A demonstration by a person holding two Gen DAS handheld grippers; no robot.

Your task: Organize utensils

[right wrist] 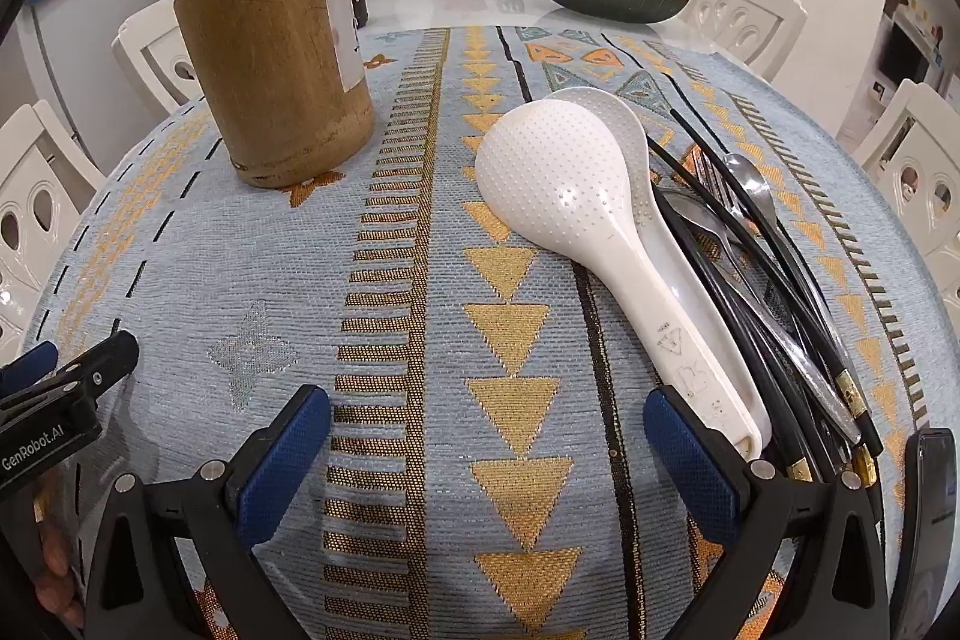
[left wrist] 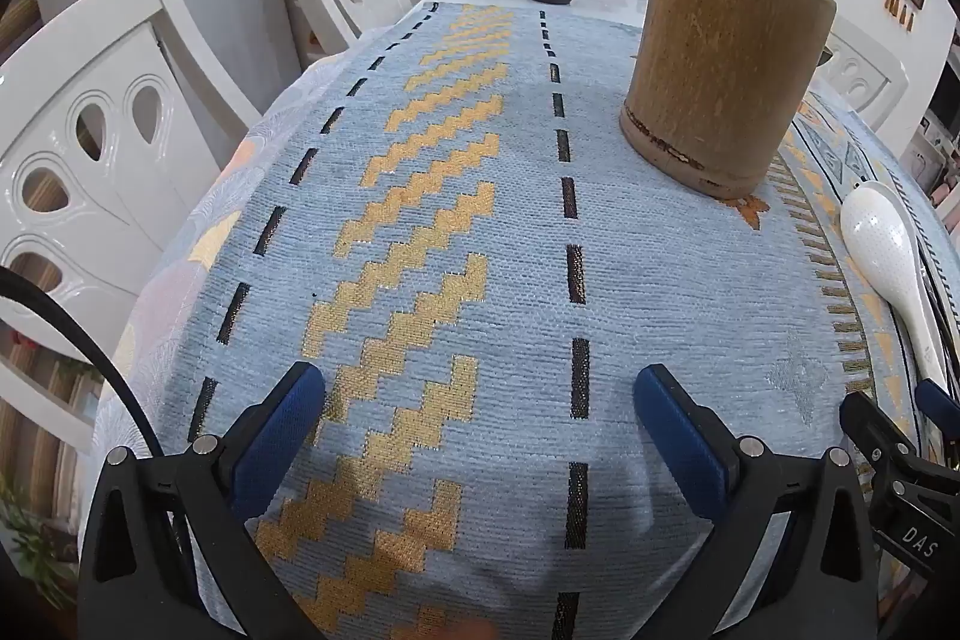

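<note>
So, utensils: two white dimpled rice paddles (right wrist: 576, 196), stacked beside black chopsticks (right wrist: 750, 244) and a steel spoon (right wrist: 756, 190)
holder: brown bamboo cup (right wrist: 282, 58), upright
left gripper (left wrist: 480, 400): wide open, empty
right gripper (right wrist: 486, 421): wide open, empty

"GenRobot.AI" on left claw (right wrist: 36, 400) ("DAS" opposite)

chopsticks (right wrist: 774, 244) ends hidden behind tool

Both wrist cameras hang close above the table's near edge, tilted down its length; both catch the bamboo holder (left wrist: 726, 64) (right wrist: 276, 58) and white rice paddle (left wrist: 882, 250) (right wrist: 576, 196).
</note>
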